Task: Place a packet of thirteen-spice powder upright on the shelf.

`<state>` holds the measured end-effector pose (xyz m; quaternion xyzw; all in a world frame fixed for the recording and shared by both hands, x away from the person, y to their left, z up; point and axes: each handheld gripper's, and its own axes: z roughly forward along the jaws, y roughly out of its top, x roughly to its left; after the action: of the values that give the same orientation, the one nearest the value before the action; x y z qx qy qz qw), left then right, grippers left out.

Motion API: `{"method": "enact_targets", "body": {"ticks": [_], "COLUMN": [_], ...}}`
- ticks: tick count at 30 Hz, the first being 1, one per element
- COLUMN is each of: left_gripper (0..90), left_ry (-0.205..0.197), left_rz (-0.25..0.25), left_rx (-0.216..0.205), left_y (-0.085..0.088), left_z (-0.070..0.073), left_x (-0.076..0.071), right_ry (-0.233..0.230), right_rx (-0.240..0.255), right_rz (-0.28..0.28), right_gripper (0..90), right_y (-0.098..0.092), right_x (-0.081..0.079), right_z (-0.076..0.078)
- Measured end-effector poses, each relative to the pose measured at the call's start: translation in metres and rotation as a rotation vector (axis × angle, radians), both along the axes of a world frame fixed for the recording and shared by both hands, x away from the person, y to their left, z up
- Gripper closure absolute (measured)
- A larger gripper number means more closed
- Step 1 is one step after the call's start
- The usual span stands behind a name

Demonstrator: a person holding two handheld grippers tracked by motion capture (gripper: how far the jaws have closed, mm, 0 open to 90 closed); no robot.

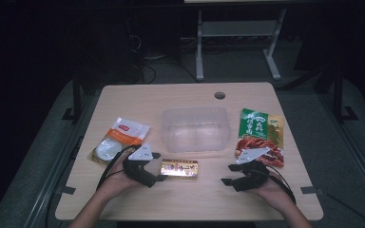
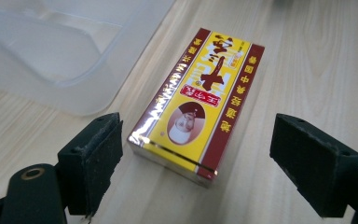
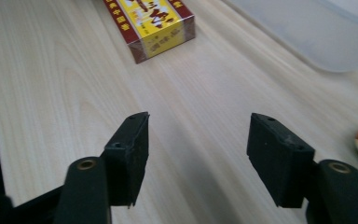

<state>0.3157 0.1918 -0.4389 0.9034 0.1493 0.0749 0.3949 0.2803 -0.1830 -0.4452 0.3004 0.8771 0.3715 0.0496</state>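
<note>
Yellow and dark red box (image 1: 179, 168) lying flat on the bench (image 1: 190, 199), near the front edge, a little left of the middle. Printed face up, long side across the bench in the high view. In the left gripper view, same box (image 2: 198, 102) right ahead, pointing toward 1 o'clock, near end between the two black pads but not touched by them.

Left tongs (image 1: 158, 167) at 9 o'clock from the box, just beside its left end, held in a hand (image 1: 116, 183). Jaws wide apart, nothing clamped; in the left gripper view, left tongs (image 2: 196, 163) open around the near end of the box, with a gap on both sides.

Right tongs (image 1: 228, 174) at 3 o'clock from the box, apart from it, also held in a hand (image 1: 275, 192). Jaws apart and empty; in the right gripper view, right tongs (image 3: 198, 156) over bare wood, box (image 3: 156, 23) farther off at 11 o'clock.

Clear plastic container (image 1: 196, 129) at 12 o'clock from the box, near it, open side up. White and orange packet (image 1: 119, 138) at 10 o'clock, beside the left tongs. Green and red snack bag (image 1: 260, 137) at 2 o'clock, close behind the right tongs.
</note>
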Motion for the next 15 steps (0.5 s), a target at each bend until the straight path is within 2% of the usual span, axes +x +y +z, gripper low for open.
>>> {"method": "enact_targets", "body": {"ticks": [4,9,12,15], "left_gripper": [16.4,16.4,16.8,17.6], "left_ry": [0.01,0.042,0.075,0.08], "left_rz": [-0.041,-0.06,-0.074,-0.078], "left_rx": [0.023,0.049,0.071,0.082], "left_y": [-0.011,-0.02,-0.02,-0.019], "left_z": [-0.005,-0.015,-0.02,-0.021], "left_x": [0.011,0.021,0.022,0.021], "right_ry": [-0.031,-0.019,-0.021,-0.023], "right_rx": [0.012,0.008,-0.004,-0.004], "right_rz": [0.001,0.014,0.021,0.026], "right_gripper": [34.5,33.8,33.8,33.7], "right_y": [-0.003,0.002,0.004,0.005], "right_x": [0.004,0.004,0.004,0.005], "right_z": [0.001,-0.001,-0.003,-0.004]}}
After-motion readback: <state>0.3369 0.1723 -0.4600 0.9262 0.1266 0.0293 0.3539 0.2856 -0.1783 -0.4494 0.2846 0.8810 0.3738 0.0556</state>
